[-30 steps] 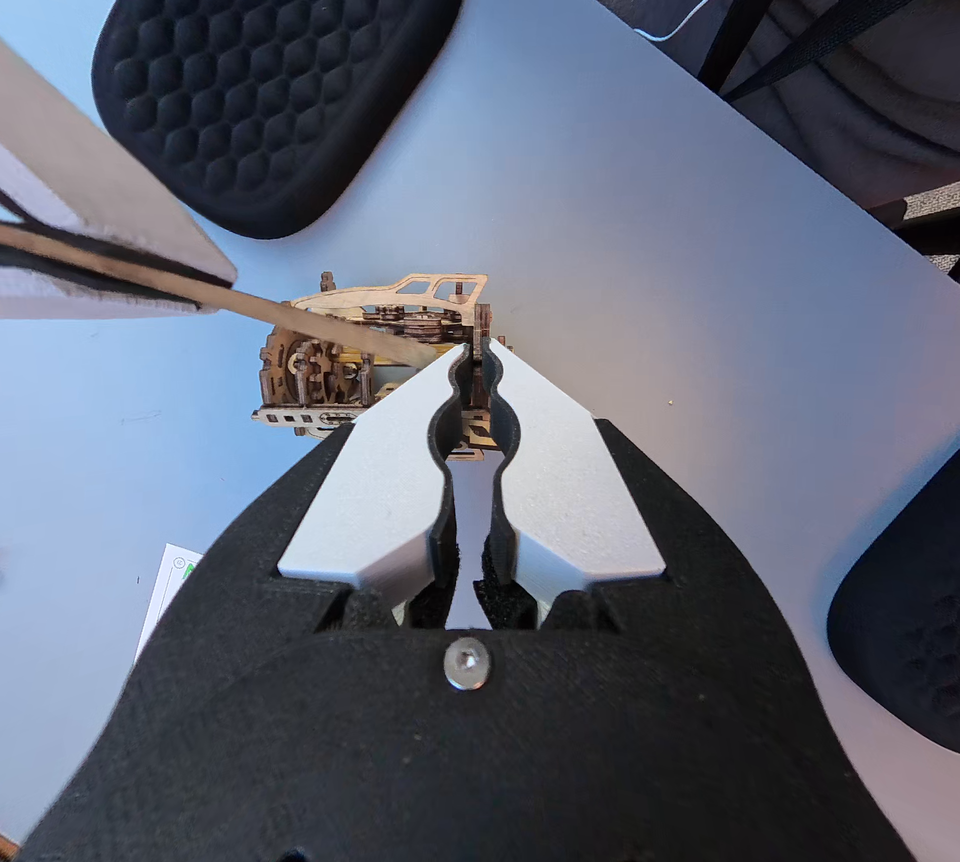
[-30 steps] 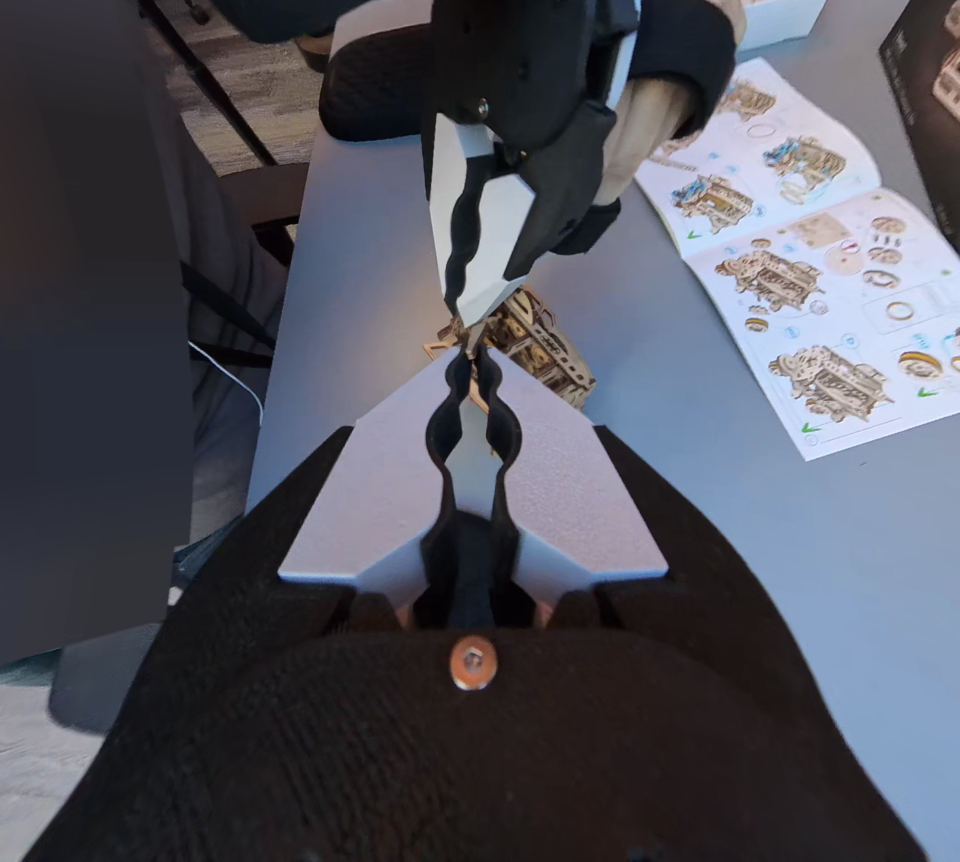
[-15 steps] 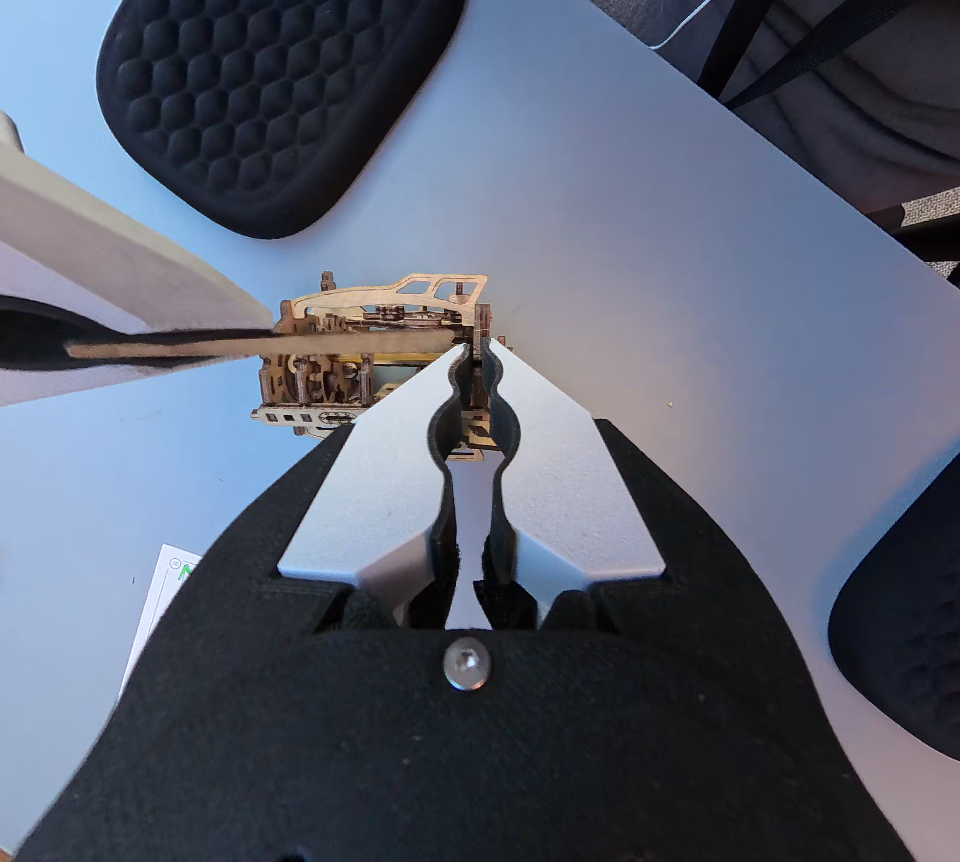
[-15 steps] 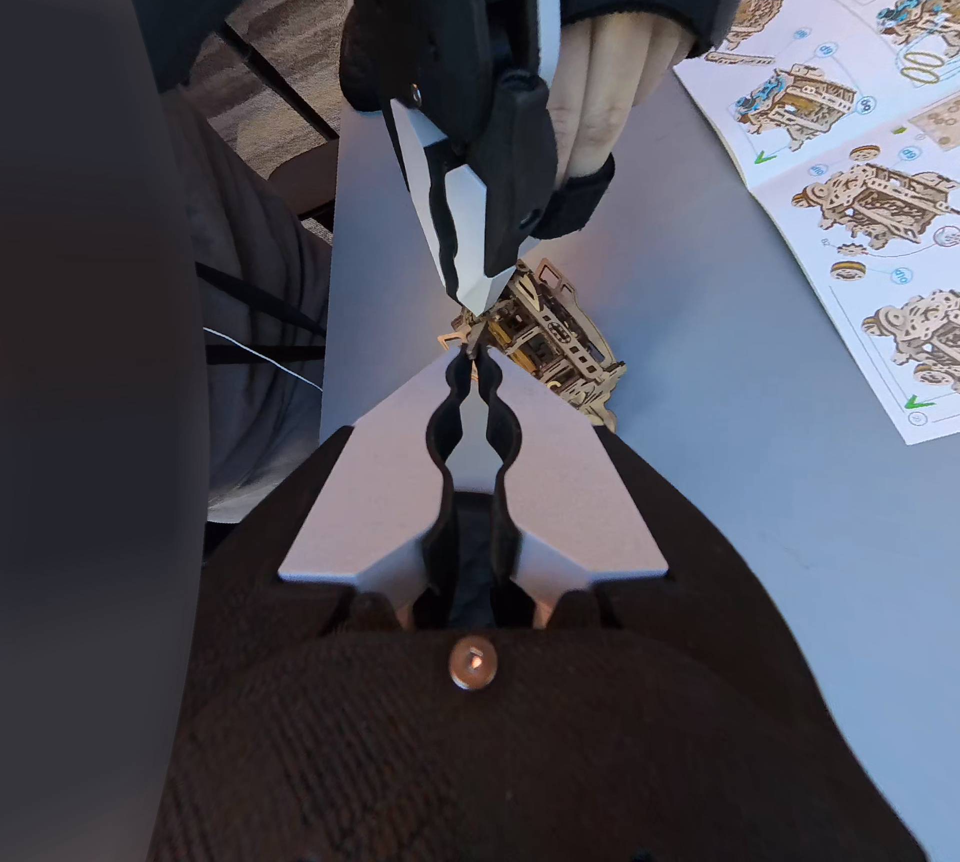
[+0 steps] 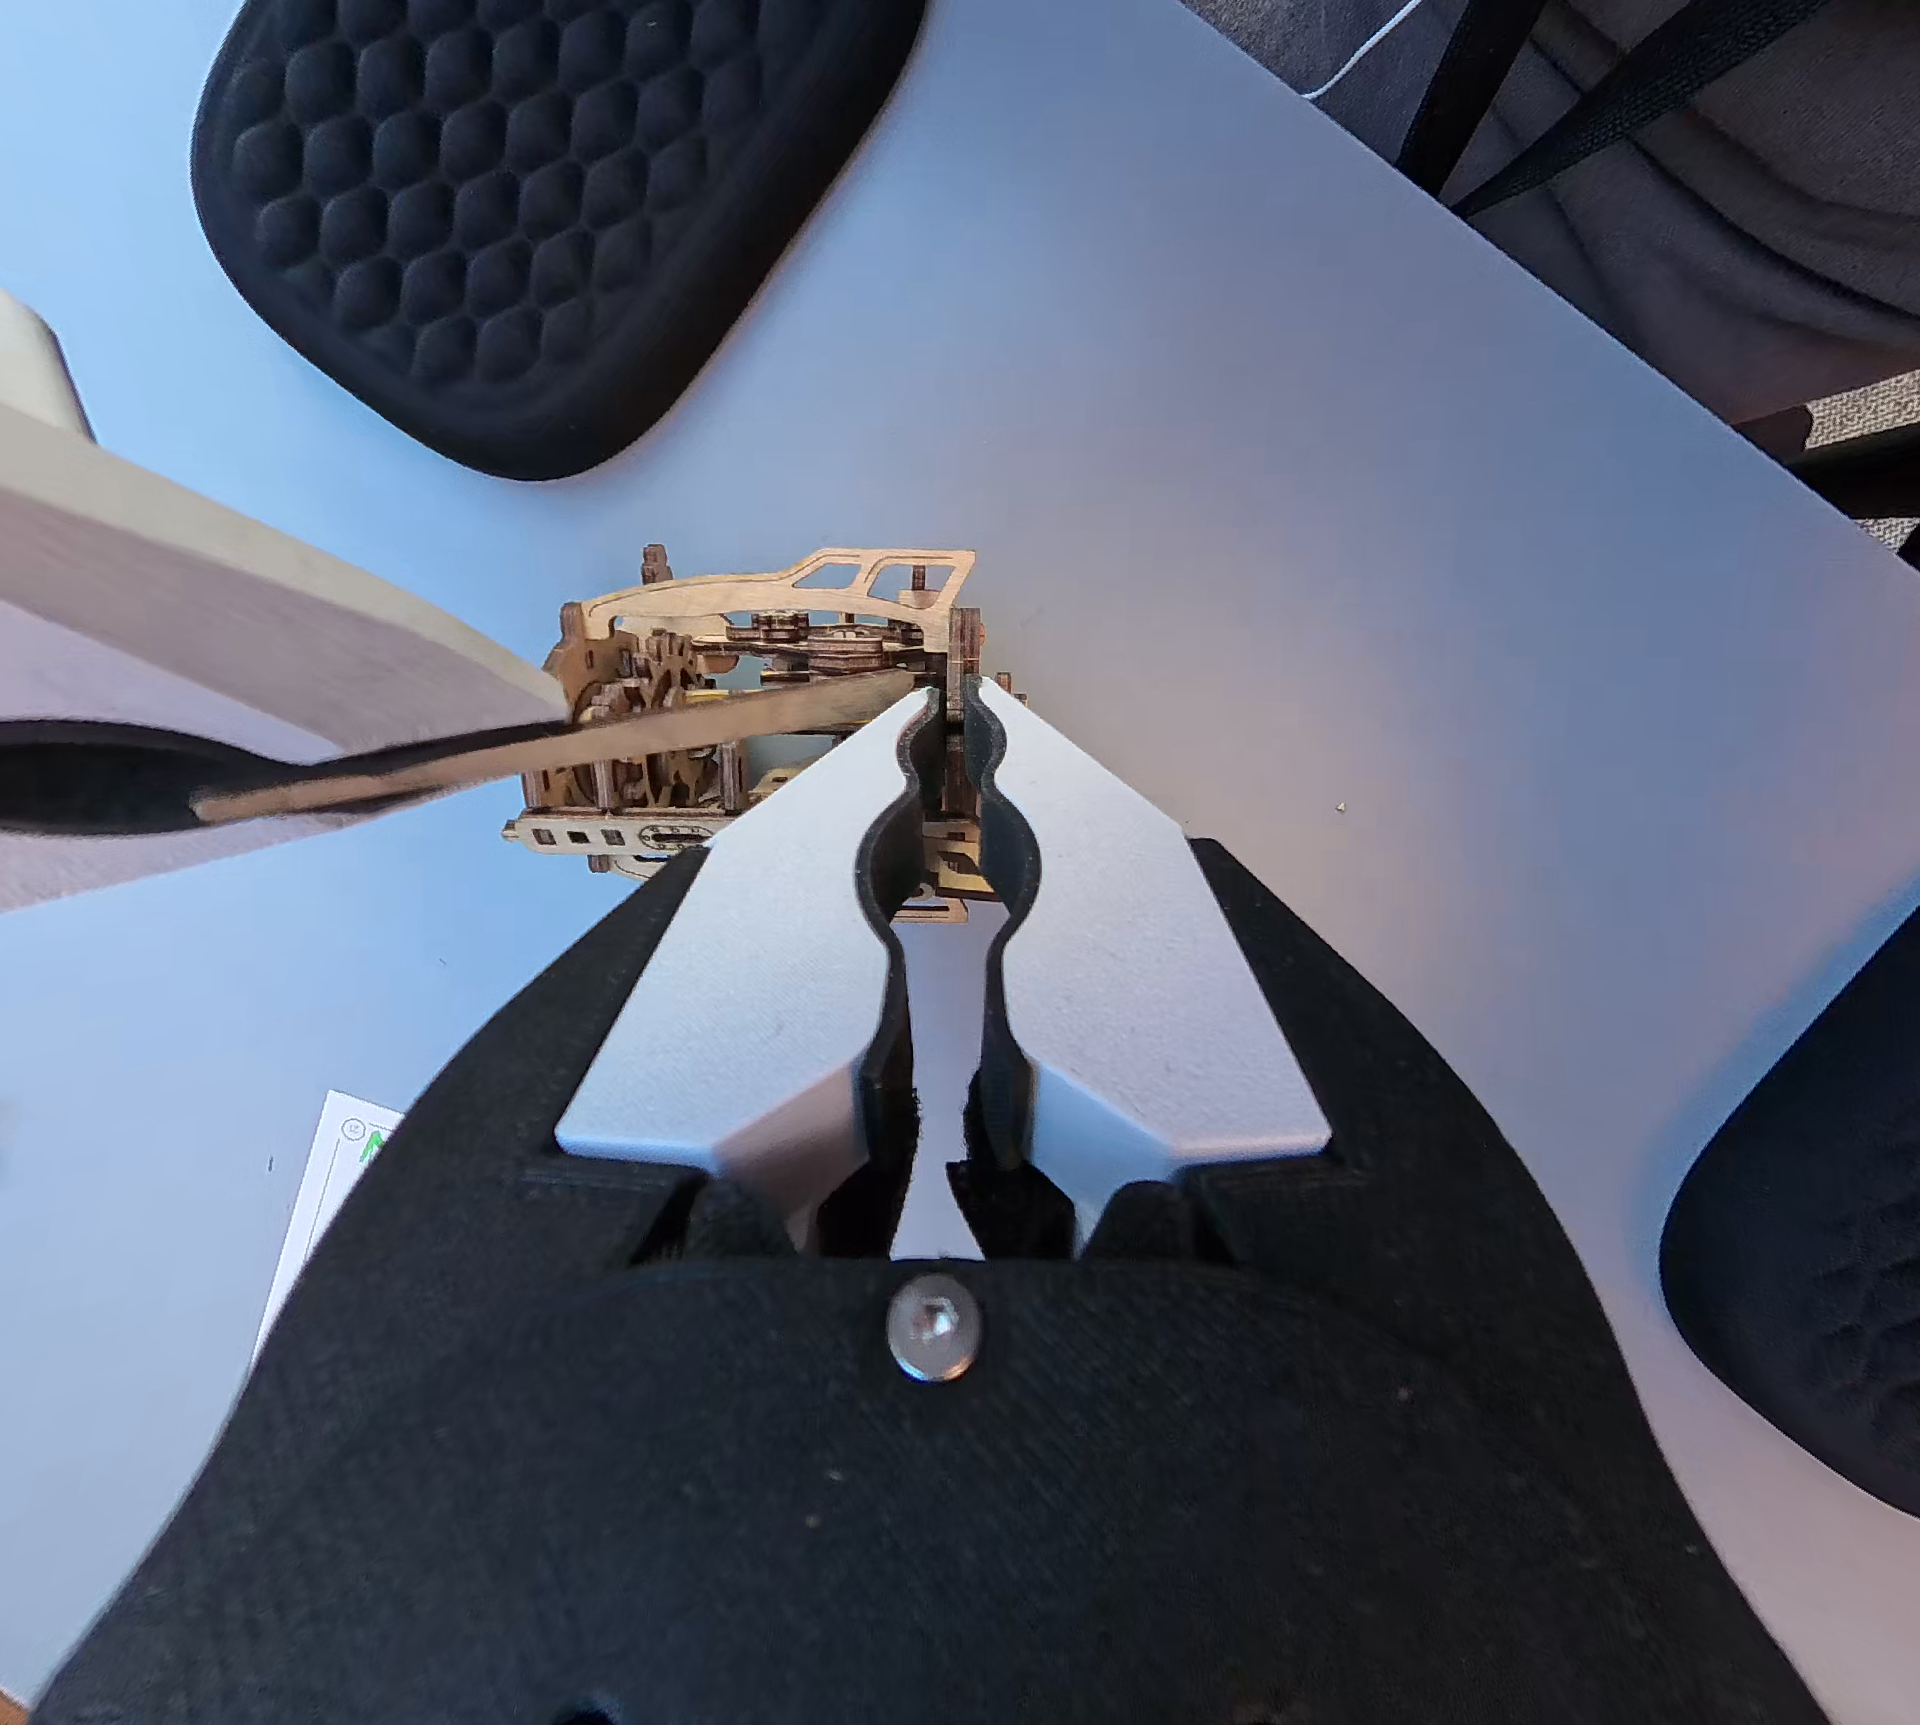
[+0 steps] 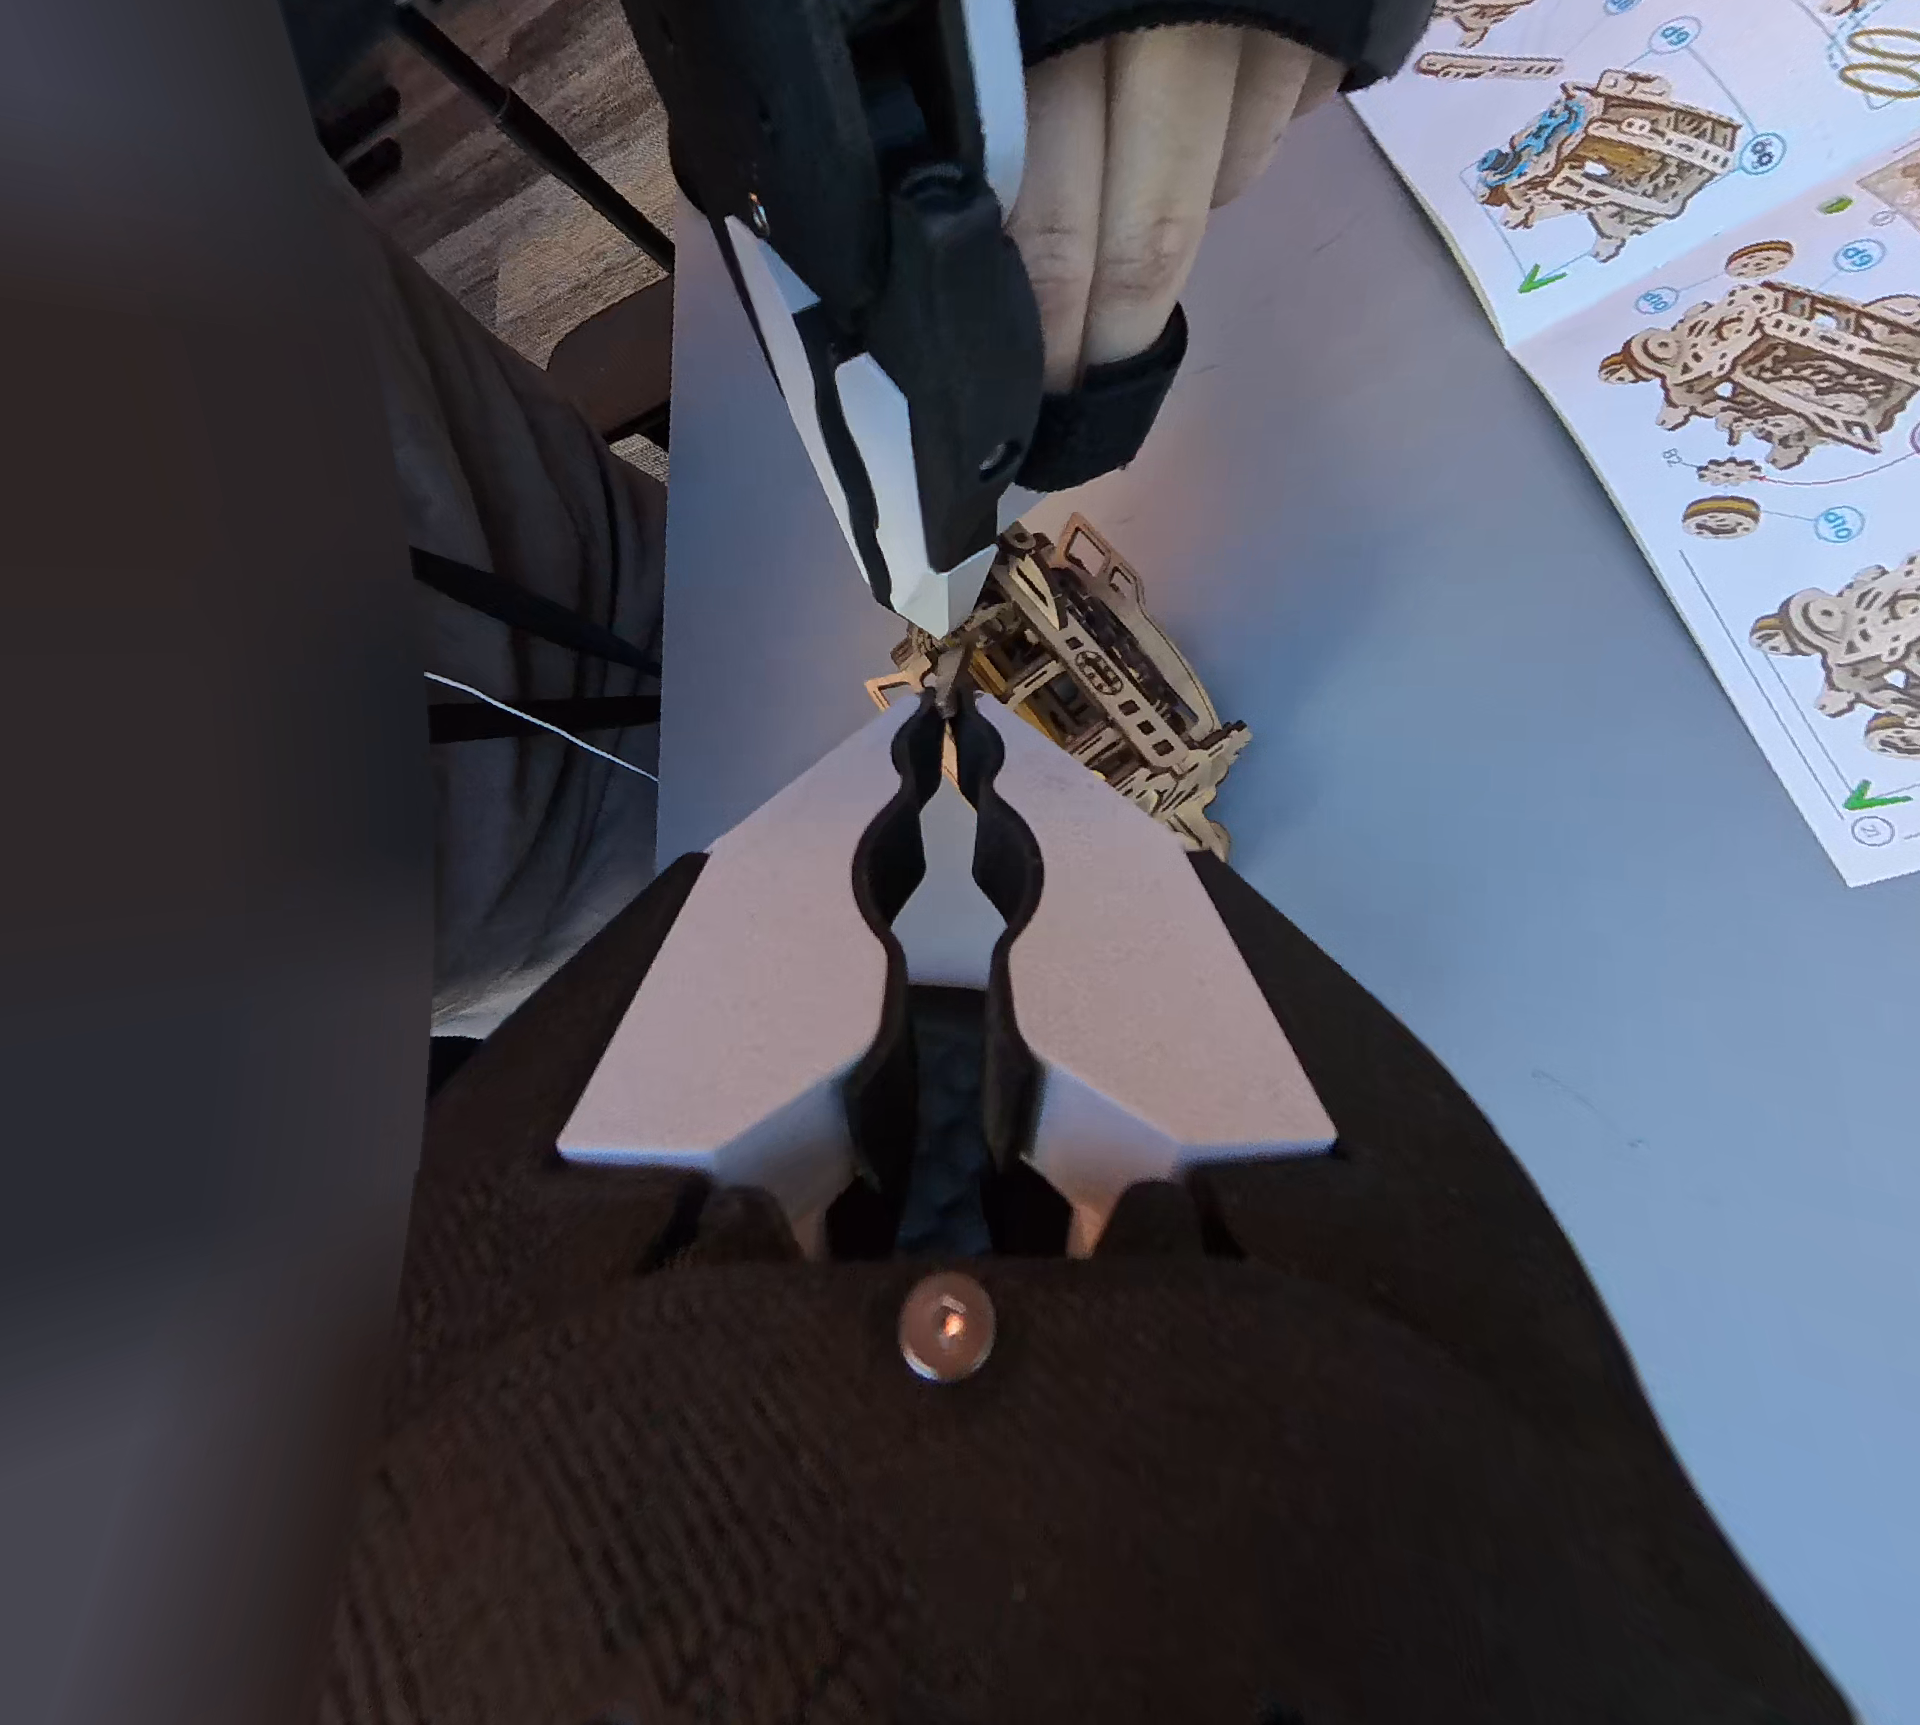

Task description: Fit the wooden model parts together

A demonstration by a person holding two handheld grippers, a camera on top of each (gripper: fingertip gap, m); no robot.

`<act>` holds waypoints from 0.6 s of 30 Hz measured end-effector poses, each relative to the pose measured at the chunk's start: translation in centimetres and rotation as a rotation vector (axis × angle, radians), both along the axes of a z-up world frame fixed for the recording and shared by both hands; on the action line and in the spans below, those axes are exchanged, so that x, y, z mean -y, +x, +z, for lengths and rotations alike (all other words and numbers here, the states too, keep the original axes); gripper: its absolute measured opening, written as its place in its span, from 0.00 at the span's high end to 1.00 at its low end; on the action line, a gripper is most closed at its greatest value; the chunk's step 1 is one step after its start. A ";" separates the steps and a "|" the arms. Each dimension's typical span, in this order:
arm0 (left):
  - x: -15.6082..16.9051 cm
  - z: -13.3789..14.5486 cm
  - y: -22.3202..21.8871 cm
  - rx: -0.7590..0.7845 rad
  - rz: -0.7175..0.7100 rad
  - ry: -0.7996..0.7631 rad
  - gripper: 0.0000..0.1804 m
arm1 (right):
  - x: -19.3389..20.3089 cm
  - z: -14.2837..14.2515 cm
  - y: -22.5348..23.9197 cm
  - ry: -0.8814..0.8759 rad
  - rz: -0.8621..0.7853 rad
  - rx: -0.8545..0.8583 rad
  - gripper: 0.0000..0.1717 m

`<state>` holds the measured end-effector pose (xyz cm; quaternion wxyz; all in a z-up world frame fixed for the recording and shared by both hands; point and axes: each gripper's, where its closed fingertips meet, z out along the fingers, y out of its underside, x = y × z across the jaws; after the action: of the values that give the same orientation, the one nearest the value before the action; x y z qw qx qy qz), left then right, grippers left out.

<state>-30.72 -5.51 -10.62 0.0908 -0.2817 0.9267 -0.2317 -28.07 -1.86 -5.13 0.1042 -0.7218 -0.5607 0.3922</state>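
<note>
Since a second ago, the thin wooden strip (image 5: 644,733) in the right tool (image 6: 948,707) has swung from angling down toward the wooden model (image 5: 769,709) to angling up. Its jaws pinch the strip's near end. The left tool (image 5: 948,699), hand (image 6: 1132,221) behind it, clamps the model's end wall on the table (image 5: 1299,532). The model's near side is hidden.

The left claw's fingers (image 5: 831,906) are covering the near end of the wooden model (image 5: 769,699); the booklet (image 6: 1704,387) is running off the right edge.
</note>
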 end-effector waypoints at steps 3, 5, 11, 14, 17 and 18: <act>0.0 0.0 0.0 -0.002 0.000 -0.001 1.00 | -0.3 -0.2 -0.1 -0.057 -0.027 0.015 1.00; 0.0 0.0 0.0 -0.002 0.000 0.001 1.00 | -0.4 -0.4 -0.3 -0.088 -0.042 0.022 1.00; 0.0 0.0 0.1 0.001 0.000 -0.002 1.00 | 0.2 -0.9 -0.8 -0.084 -0.022 0.031 1.00; 0.0 0.0 0.1 0.002 -0.001 -0.004 1.00 | 0.0 -0.8 -0.5 -0.039 -0.012 0.030 1.00; 0.0 0.0 0.0 0.002 0.000 -0.007 1.00 | -0.4 -0.8 0.2 -0.023 -0.027 0.041 1.00; 0.0 0.0 0.0 0.002 0.000 -0.007 1.00 | -1.0 -0.9 0.5 0.001 -0.047 0.053 1.00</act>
<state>-30.69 -5.49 -10.59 0.0907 -0.2819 0.9257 -0.2354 -27.52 -0.87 -6.04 0.0987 -0.7448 -0.5465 0.3700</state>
